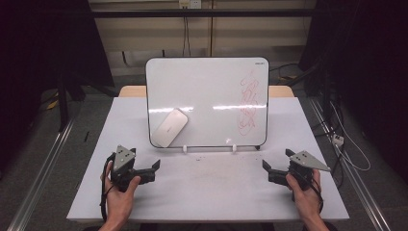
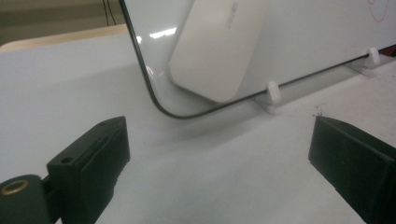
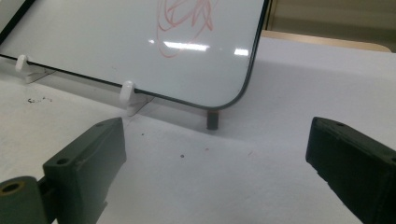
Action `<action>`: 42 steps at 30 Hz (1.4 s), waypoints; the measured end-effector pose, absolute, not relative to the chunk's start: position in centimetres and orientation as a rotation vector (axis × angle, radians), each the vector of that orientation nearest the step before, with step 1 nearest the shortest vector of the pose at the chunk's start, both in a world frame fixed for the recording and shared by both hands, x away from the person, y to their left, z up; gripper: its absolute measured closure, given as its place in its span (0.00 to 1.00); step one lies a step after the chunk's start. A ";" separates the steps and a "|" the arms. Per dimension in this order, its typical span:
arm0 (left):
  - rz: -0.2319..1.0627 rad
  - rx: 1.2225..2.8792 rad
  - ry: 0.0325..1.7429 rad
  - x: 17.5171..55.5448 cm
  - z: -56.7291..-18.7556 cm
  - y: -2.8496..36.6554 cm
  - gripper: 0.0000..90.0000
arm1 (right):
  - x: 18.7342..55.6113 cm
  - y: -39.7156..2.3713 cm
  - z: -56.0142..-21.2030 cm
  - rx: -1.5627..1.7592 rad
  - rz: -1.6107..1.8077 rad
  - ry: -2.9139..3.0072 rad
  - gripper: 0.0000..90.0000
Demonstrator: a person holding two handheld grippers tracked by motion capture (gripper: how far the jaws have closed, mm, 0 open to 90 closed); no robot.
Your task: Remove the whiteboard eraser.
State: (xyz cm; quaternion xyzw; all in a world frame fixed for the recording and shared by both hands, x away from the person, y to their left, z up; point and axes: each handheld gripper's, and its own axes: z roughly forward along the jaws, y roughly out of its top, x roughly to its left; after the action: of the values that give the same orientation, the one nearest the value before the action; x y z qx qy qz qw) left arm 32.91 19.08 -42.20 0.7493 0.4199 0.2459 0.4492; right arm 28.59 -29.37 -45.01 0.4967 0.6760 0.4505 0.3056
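A whiteboard (image 1: 202, 86) leans upright on small white feet at the back of the white table (image 1: 207, 192). Red scribbles (image 1: 248, 103) cover its right side. A white eraser (image 1: 169, 127) clings to its lower left, seen close in the left gripper view as the eraser (image 2: 217, 46). My left gripper (image 1: 153, 171) rests in a hand at the front left, jaws wide apart with only bare table between them (image 2: 219, 154). My right gripper (image 1: 267, 171) sits at the front right, also open and empty (image 3: 215, 154), facing the board's lower right corner (image 3: 233, 100).
Two white clip feet (image 1: 184, 148) hold the board's lower edge. A short dark prop (image 3: 212, 120) stands behind the board's corner. Dark smudges (image 3: 37, 99) mark the tabletop. Cables (image 1: 344, 144) trail on the floor to the right.
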 end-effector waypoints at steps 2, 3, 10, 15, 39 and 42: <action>0.626 1.849 1.019 33.0 -41.9 18.8 0.06 | 28.6 -29.4 -45.0 1.312 1.193 1.791 0.05; 0.623 1.843 1.013 33.1 -41.8 18.7 0.06 | 28.6 -29.3 -45.0 1.310 1.190 1.793 0.05; 0.587 1.870 1.000 33.6 -41.3 17.9 0.06 | 28.4 -29.5 -45.0 1.312 1.188 1.792 0.05; 0.583 1.871 1.015 34.2 -40.7 17.5 0.06 | 28.4 -29.4 -45.0 1.311 1.183 1.796 0.05; 0.570 1.945 0.907 38.2 -37.8 14.5 0.06 | 28.4 -29.4 -45.0 1.307 1.182 1.801 0.05; 0.644 1.995 0.885 38.8 -37.7 13.9 0.07 | 28.4 -29.4 -45.0 1.307 1.186 1.805 0.05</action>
State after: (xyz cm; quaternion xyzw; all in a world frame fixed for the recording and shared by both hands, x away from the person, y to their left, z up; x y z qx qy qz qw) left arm 38.80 13.88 -37.66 0.7958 0.3531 0.2569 0.4196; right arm 28.44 -29.43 -45.04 0.4932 0.6812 0.4478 0.3038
